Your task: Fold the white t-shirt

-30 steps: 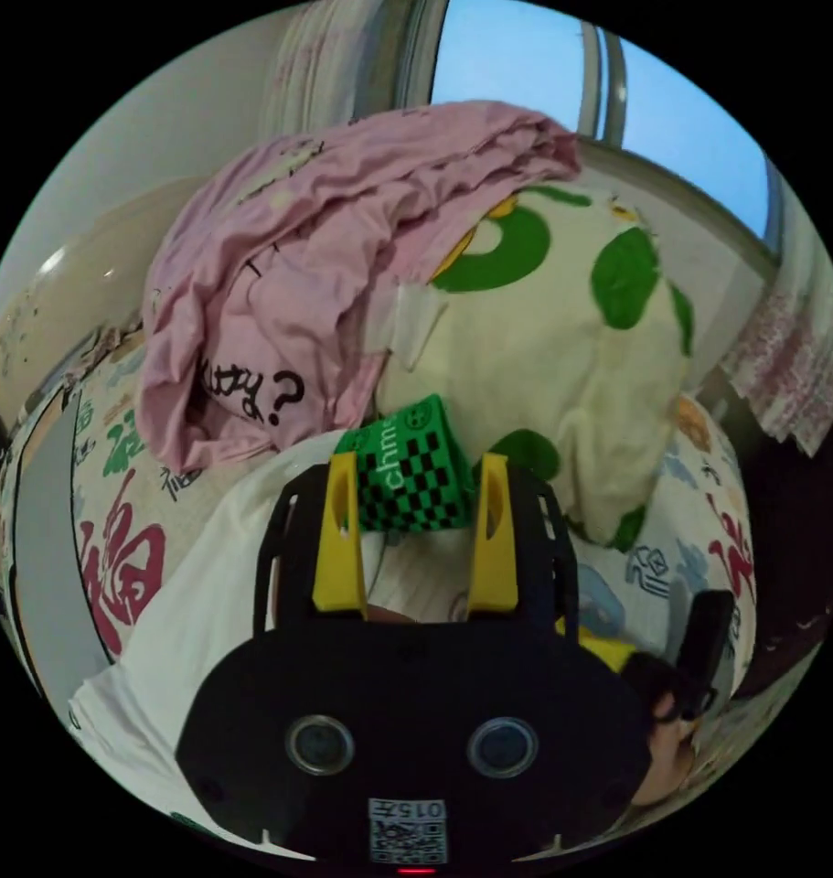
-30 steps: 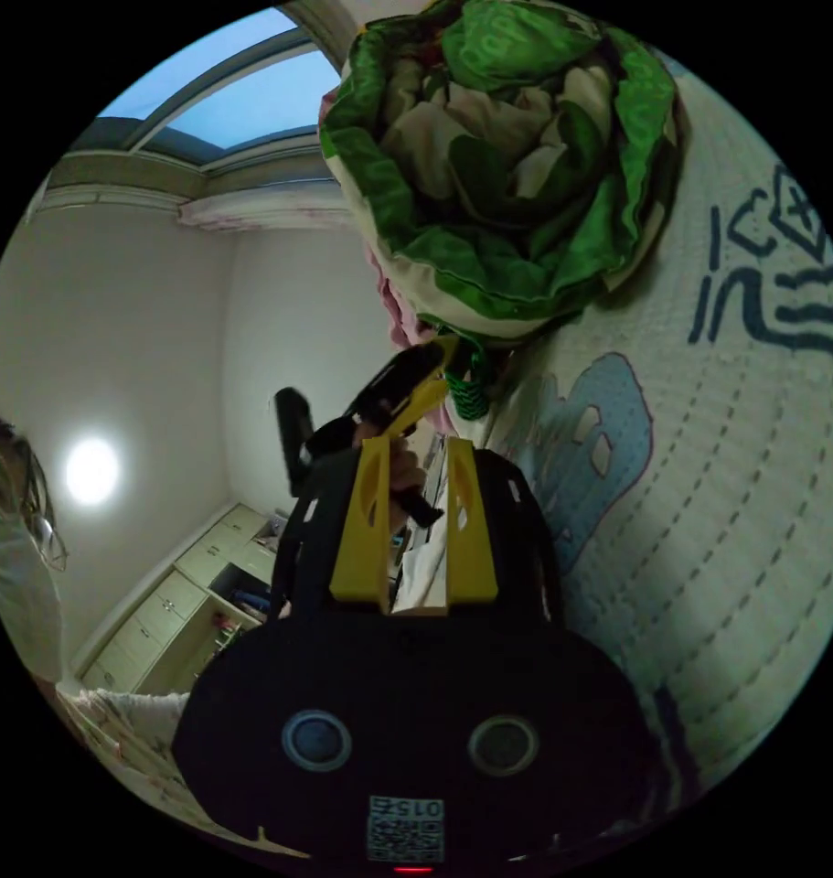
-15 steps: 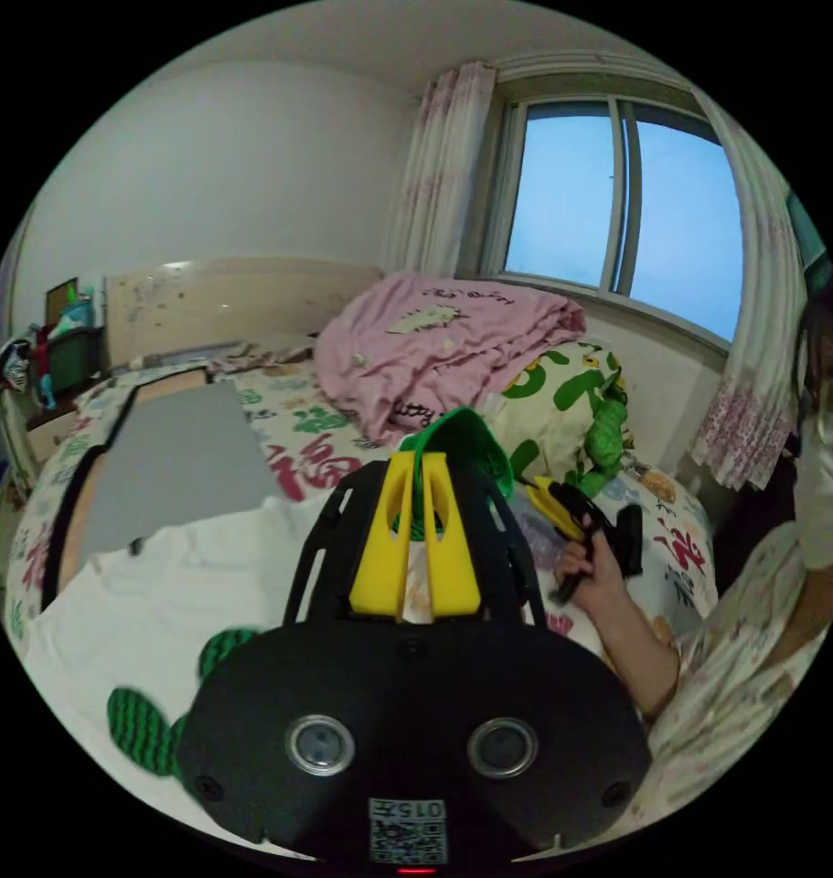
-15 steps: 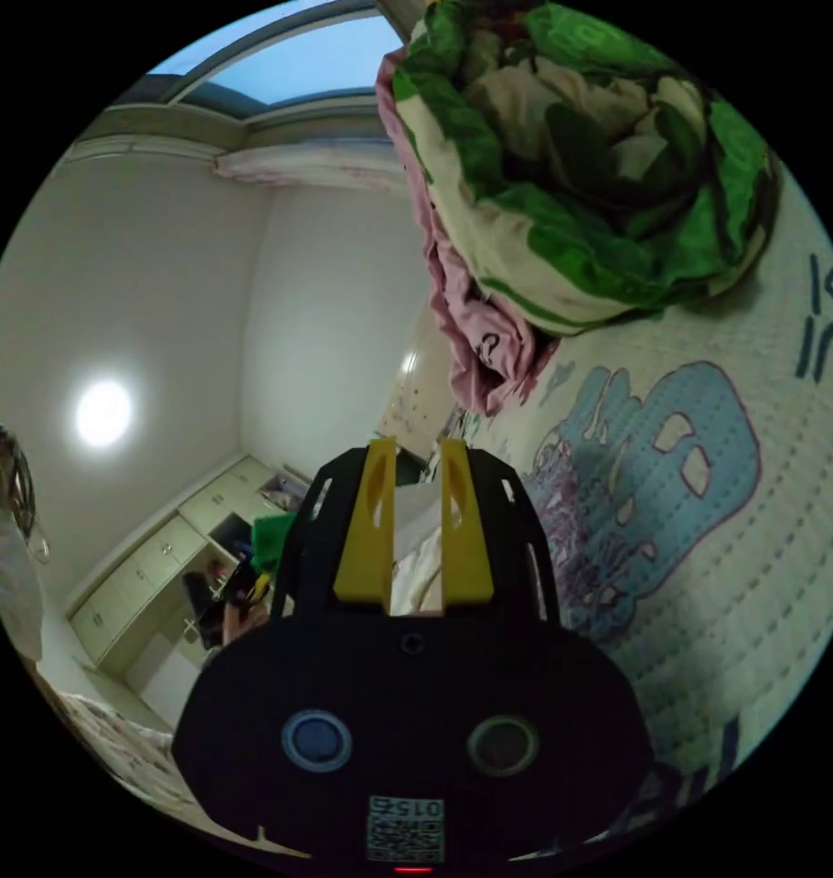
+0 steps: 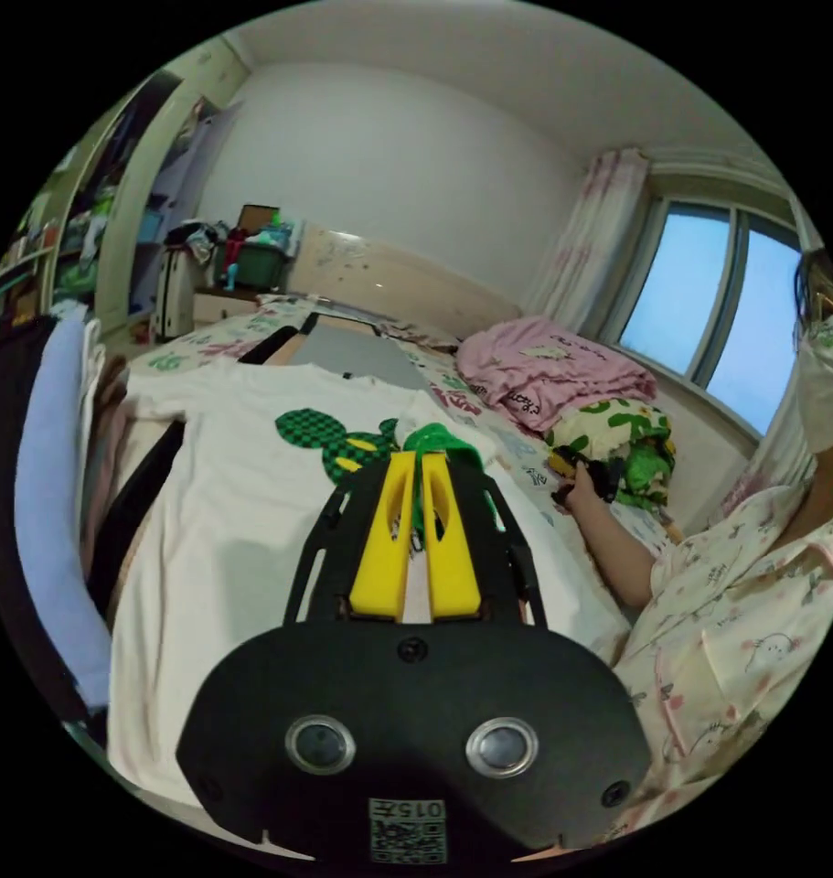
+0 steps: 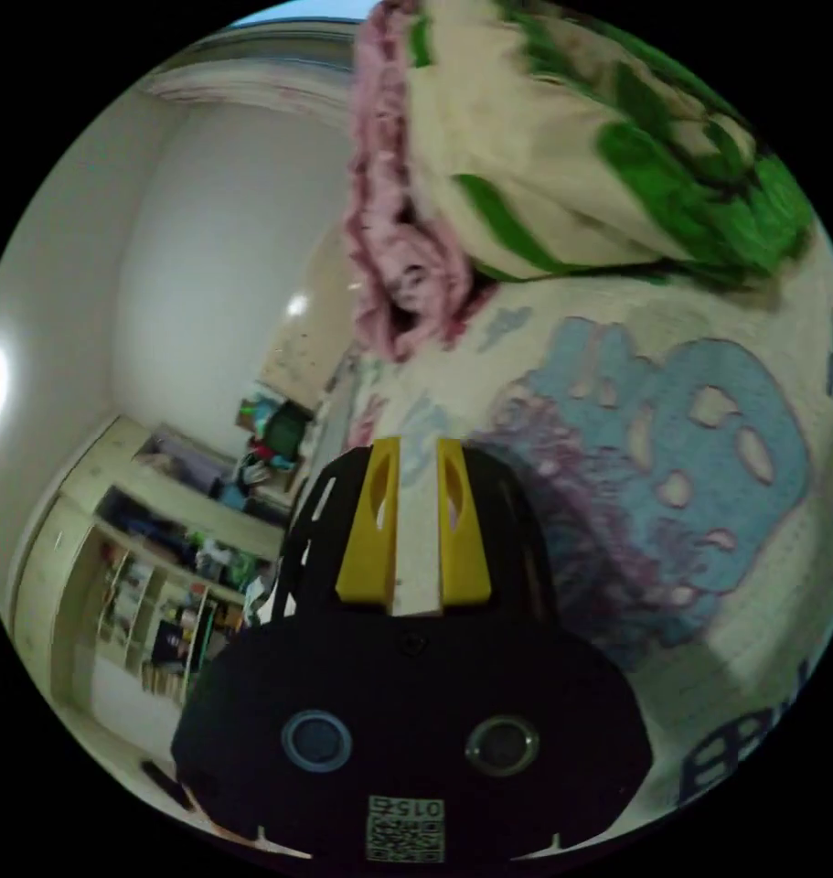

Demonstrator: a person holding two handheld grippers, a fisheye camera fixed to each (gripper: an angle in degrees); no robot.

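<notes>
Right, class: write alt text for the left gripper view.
The left gripper, jaws nearly closed on green-edged fabric, lifts part of a white t-shirt spread on a bed; beyond, a pink garment and a window.

Pink blanket [image 5: 549, 370] heaped beside green-and-cream bundle [image 5: 622, 434] on printed bedsheet [image 6: 672, 457]; window [image 5: 709, 320] with curtain [image 5: 585, 238] behind; cluttered shelves [image 6: 160, 585] opposite.

The left gripper view looks from above the near end of the bed [image 5: 206, 338] along its length toward the far headboard [image 5: 389, 274]. The right gripper view sits low and close on the printed bedsheet [image 6: 672, 457], rolled sideways. Both catch the pink garment [image 5: 544, 370] [image 6: 393, 265] and the green-and-cream bundle [image 5: 626, 434] [image 6: 571, 174].
</notes>
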